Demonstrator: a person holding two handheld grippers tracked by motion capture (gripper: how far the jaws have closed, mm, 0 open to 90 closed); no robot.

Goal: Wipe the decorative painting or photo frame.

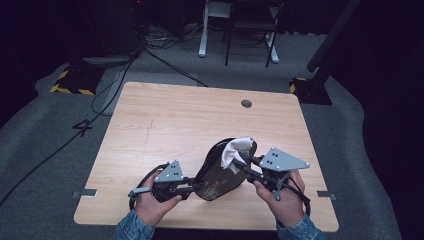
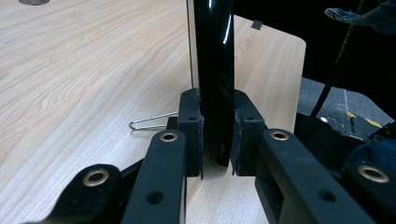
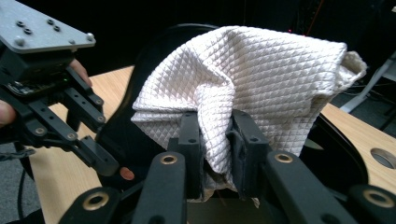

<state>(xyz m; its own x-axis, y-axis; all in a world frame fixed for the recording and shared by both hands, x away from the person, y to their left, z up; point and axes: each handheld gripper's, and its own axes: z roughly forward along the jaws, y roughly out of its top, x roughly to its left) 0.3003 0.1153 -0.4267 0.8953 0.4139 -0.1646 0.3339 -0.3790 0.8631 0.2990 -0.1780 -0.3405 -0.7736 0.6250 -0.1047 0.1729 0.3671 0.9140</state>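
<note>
Near the table's front edge, a black lacquered tray (image 1: 217, 172) (red floral motif on its face) stands tilted on its rim. The left gripper (image 2: 217, 140) pinches its lower edge between closed pads. The right gripper (image 3: 215, 140) clamps a white quilted cloth (image 3: 261, 70) lying against the tray's upper part. Light wooden table (image 1: 165, 125) below; a wire clip (image 2: 149, 122) lies beside the left gripper.

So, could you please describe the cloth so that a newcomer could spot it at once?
On the wooden table, near its front edge, stands a glossy black tray held on edge. The cloth lies against its upper part, pinched by the right gripper: white and quilted, the one pale, soft thing there.
</note>
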